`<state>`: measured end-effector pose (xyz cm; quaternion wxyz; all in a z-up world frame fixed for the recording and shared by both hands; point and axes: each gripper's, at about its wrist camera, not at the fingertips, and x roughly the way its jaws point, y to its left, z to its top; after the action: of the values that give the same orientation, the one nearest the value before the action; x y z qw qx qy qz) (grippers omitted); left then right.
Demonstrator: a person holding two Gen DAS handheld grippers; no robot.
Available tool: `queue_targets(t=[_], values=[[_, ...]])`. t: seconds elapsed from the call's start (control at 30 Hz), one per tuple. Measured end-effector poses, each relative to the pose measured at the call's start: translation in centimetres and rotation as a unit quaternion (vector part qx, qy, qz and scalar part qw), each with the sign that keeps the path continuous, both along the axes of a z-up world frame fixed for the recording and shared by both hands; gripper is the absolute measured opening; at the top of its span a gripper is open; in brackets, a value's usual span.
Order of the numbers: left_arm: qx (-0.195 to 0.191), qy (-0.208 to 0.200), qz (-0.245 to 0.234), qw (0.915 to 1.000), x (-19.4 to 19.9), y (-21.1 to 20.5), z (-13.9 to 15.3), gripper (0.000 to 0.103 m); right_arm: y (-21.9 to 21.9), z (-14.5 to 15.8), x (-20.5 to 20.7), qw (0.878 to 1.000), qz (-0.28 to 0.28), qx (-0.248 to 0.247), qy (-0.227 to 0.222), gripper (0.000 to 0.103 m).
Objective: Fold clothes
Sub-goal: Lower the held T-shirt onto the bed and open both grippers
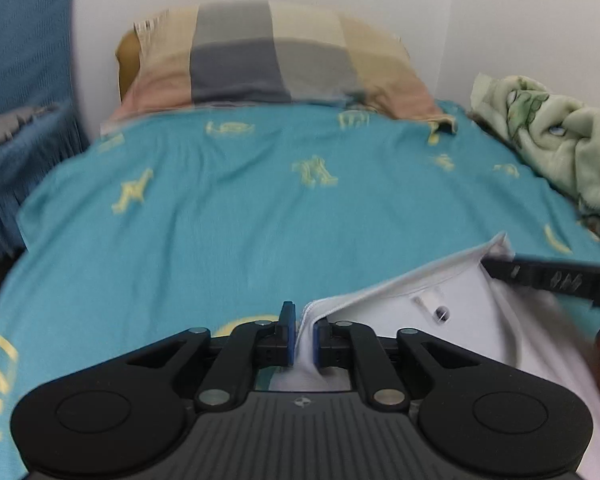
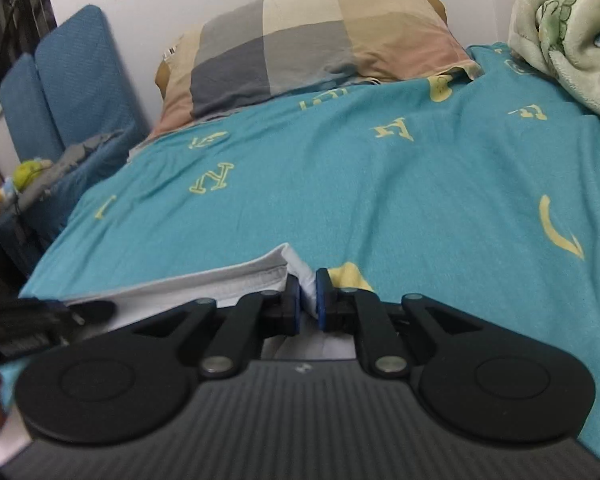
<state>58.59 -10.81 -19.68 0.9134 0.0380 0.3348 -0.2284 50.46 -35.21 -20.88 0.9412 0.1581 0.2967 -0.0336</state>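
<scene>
Left gripper (image 1: pixel 304 336) and right gripper (image 2: pixel 308 300) each pinch a corner of the white garment (image 1: pixel 440 308) at lower centre of frame, above the teal bedspread (image 1: pixel 220 208). Keeping the shared edge taut and level should yield a clean fold.

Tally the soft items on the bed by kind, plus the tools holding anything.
White cotton garment: 1
Checked beige-and-grey pillow: 1
Pale green fleece blanket: 1
Teal bedsheet with yellow letters: 1
Tools shut on the garment: 2, left tool and right tool
Total: 6
</scene>
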Motion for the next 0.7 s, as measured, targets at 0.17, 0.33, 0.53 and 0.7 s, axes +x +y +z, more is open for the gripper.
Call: queue_targets(t=[0.17,0.33,0.53,0.7], values=[[-0.016,0.009,-0.005,0.9998,0.0,0.9,1.2,0.022,-0.7,-0.3,-0.2,1.0,0.0,0.025,-0.005,0.011],[-0.029,0.011,0.023,0.9993,-2.6,2.8,4.9,0.06,-1.0,0.5,-0.3,0.999,0.011,0.029,-0.005,0.02],[-0.036,-0.014,0.028,0.9989,-7.8,5.7,9.9,0.074,-0.5,2.6,-1.6,0.999,0.026,0.01,-0.019,0.083],[-0.032,-0.039,0.025,0.9984,-14.0,7.2,14.2,0.075,-0.2,5.6,-5.2,0.999,0.018,-0.004,-0.026,0.083]])
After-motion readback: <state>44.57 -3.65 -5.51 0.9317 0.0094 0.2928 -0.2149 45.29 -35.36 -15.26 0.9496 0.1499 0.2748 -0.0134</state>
